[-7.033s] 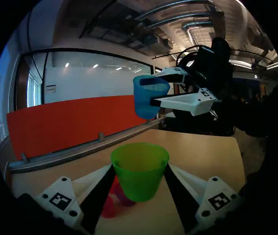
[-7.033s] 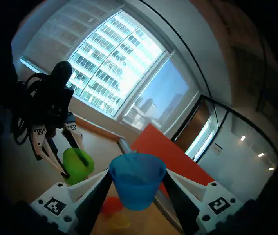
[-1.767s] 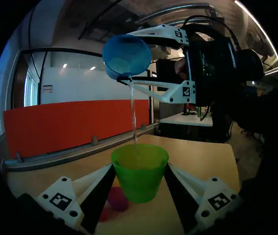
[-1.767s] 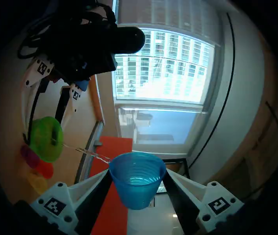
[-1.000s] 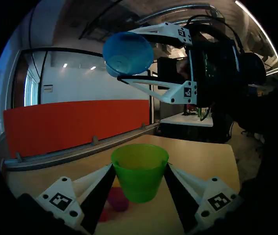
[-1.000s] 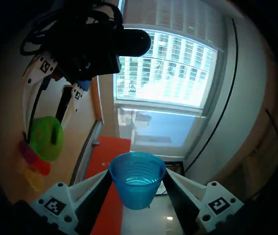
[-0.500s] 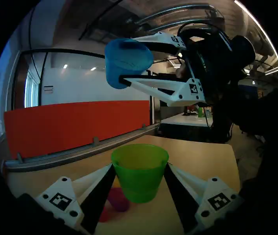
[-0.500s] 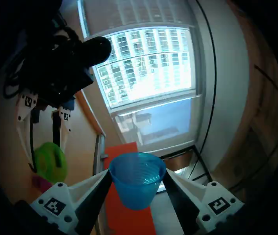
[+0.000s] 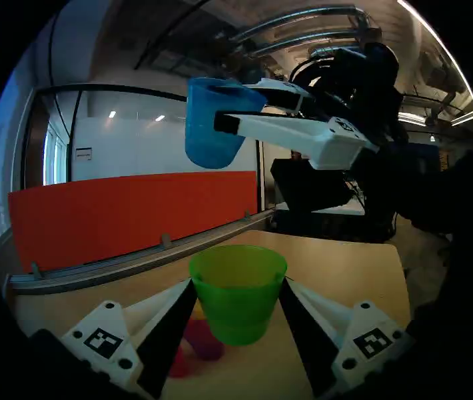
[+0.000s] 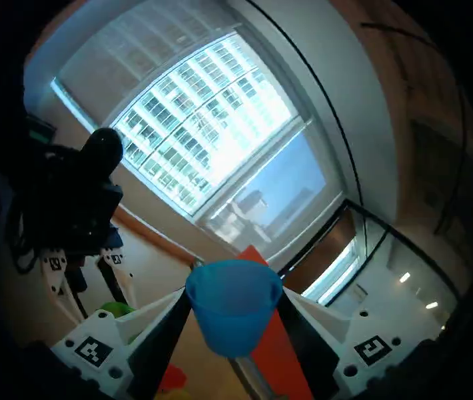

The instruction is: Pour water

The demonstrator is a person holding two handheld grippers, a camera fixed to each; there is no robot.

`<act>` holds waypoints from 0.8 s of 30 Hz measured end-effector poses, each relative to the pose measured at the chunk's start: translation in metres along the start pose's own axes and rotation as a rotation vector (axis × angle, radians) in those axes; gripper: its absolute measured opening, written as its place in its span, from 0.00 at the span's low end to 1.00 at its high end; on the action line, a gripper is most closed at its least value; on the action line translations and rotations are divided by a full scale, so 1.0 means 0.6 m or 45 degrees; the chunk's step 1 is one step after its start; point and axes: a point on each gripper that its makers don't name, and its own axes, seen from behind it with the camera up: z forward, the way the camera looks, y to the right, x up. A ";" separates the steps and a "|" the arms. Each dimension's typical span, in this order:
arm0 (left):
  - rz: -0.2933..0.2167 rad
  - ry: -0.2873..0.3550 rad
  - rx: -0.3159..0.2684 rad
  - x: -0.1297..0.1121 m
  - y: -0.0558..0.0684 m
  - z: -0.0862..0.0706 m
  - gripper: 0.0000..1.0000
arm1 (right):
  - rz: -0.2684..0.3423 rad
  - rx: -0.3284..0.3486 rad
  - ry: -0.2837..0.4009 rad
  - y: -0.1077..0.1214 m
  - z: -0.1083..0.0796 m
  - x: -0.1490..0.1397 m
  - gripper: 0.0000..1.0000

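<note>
Right claw pinches a translucent blue plastic cup, near upright, above and beyond the left claw, which pinches a green plastic cup low by the wooden desk.

**Q:** Supporting surface?
**A:** Light wooden table with a rounded far corner. A grey rail runs along its left edge.
**Q:** Items resting on it?
**A:** Small purple cup. Small red cup just beside it. Yellow object, mostly hidden.
</note>
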 end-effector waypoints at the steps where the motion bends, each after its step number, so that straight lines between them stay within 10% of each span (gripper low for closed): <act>1: 0.001 0.000 0.000 0.000 0.000 0.000 0.84 | 0.048 0.003 0.003 -0.002 -0.001 0.003 0.90; 12: 0.008 0.000 0.003 0.004 -0.001 0.000 0.83 | 0.633 0.069 0.053 -0.018 -0.007 0.039 0.90; 24: 0.018 -0.009 0.017 0.005 -0.007 0.000 0.84 | 0.787 0.070 0.042 -0.015 -0.022 0.031 0.90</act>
